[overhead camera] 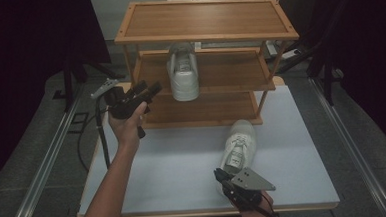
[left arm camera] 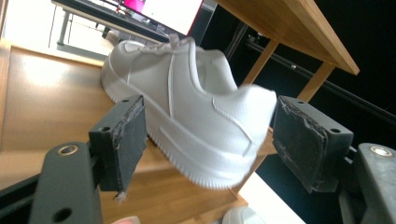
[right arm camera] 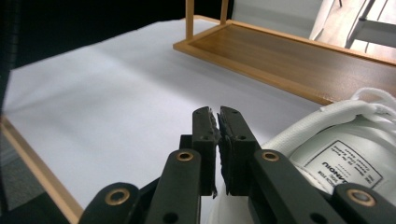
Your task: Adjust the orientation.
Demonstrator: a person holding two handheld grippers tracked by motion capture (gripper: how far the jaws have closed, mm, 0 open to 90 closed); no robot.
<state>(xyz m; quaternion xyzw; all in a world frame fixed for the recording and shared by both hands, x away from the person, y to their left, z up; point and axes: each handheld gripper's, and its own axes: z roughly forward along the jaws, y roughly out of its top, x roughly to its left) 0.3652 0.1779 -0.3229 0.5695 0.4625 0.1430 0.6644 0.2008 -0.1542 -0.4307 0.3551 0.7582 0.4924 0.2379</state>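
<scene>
Landmark: wooden shoe rack (overhead camera: 206, 62), three tiers, at the far side of the surface (overhead camera: 184, 174).
Shoe one: white sneaker (overhead camera: 183, 71) on the rack's middle shelf, toe towards the person, heel end at the back; sits upright near the shelf's middle.
Shoe two: second white sneaker (overhead camera: 239, 145) on the surface, just in front of the rack's right front leg, angled, its toe near the bottom shelf and its heel towards the person.
Left tongs (overhead camera: 147, 91): held at the rack's left front, level with the middle shelf; jaws stand wide apart, nothing between the pads. In the left gripper view the shelved sneaker (left arm camera: 187, 107) lies beyond the pads (left arm camera: 126, 140), apart from them.
Right tongs (right arm camera: 218, 140): in front of the rack, at the heel of the second sneaker (right arm camera: 345, 154); jaws drawn together, almost touching. The shoe's collar and tongue label lie just beside them; whether any fabric is pinched between the pads I cannot tell.
Step in hand: judged to be stowing a pair of shoes on the rack; one is placed, the other is being taken at its heel.
Next move: calls for a firm hold on the heel rim, a lift clear of the surface, then a carry to the middle shelf beside shoe one, keeping clear of the rack's right post.
Risk: a thin pinch on the collar may slip under the shoe's weight.
</scene>
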